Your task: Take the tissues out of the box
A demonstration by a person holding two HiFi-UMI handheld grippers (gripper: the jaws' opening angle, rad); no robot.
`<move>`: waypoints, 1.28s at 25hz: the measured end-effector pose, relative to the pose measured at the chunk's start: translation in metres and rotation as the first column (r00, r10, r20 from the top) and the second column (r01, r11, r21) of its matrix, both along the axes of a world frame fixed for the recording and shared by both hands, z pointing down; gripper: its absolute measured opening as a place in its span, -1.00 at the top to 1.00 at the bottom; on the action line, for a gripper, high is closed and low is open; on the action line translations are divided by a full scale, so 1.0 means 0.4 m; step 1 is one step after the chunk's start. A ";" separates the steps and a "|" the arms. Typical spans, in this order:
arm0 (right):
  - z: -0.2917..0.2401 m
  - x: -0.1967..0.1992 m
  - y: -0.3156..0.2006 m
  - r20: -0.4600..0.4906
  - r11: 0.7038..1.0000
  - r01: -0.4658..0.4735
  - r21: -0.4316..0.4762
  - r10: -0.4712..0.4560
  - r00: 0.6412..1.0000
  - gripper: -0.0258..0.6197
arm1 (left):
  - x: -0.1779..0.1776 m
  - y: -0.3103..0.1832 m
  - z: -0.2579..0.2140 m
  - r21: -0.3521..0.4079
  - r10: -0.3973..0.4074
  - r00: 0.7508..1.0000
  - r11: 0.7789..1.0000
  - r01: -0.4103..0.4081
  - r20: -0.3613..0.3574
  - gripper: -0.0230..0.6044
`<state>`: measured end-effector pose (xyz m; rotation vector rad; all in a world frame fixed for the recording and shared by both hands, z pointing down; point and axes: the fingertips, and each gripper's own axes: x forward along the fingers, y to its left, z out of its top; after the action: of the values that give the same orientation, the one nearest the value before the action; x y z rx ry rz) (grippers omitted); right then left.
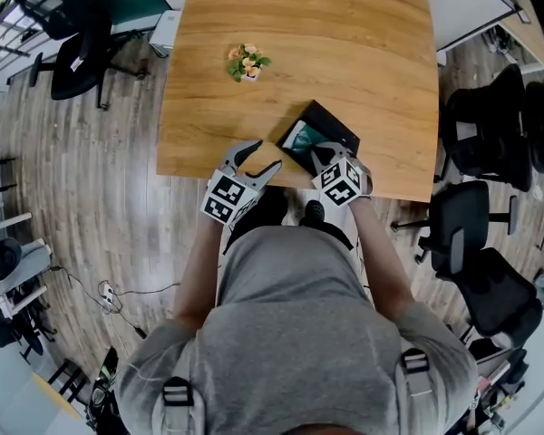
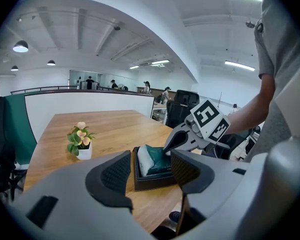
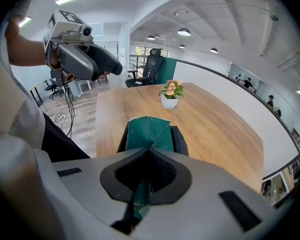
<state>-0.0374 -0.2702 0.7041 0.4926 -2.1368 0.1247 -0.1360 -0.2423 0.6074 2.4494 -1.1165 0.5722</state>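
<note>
Teal-green plastic of a soft tissue pack [image 3: 149,129], clamped at its top fold between the closed jaws of the right hand-held gripper [image 3: 149,154], a strip of wrapper running down through the pads. Seated in a black rectangular open-topped box [image 3: 179,140], rising above the rim, one white side visible in the left gripper view. Box set at an angle on the near right part of a light wooden bench [image 1: 344,53], close to the near edge. Just left of the box, over that near edge, the left hand-held gripper [image 1: 267,154]: jaws spread apart, nothing between the pads, clear of box and pack. Farther back and to the left, well apart from the box, a small white pot of peach and cream flowers [image 1: 247,62]. Around the bench, grey wood-plank floor [image 1: 91,198]; on the right, a black office chair [image 1: 490,125].
</note>
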 end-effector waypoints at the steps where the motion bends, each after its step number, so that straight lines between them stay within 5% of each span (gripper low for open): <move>1: -0.004 0.001 0.000 0.001 1.000 0.001 0.004 -0.001 1.000 0.90 | 0.002 0.003 -0.004 0.002 -0.002 1.000 1.000 0.002 0.001 0.09; 32: -0.181 0.069 0.060 0.099 0.989 0.051 0.142 -0.065 0.993 0.91 | 0.104 0.167 -0.115 0.077 -0.085 0.993 0.994 0.079 0.085 0.10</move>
<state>-0.0098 -0.2461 0.6316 0.5141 -2.2697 -0.0335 -0.0945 -0.1754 0.5614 2.4473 -1.2887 0.6303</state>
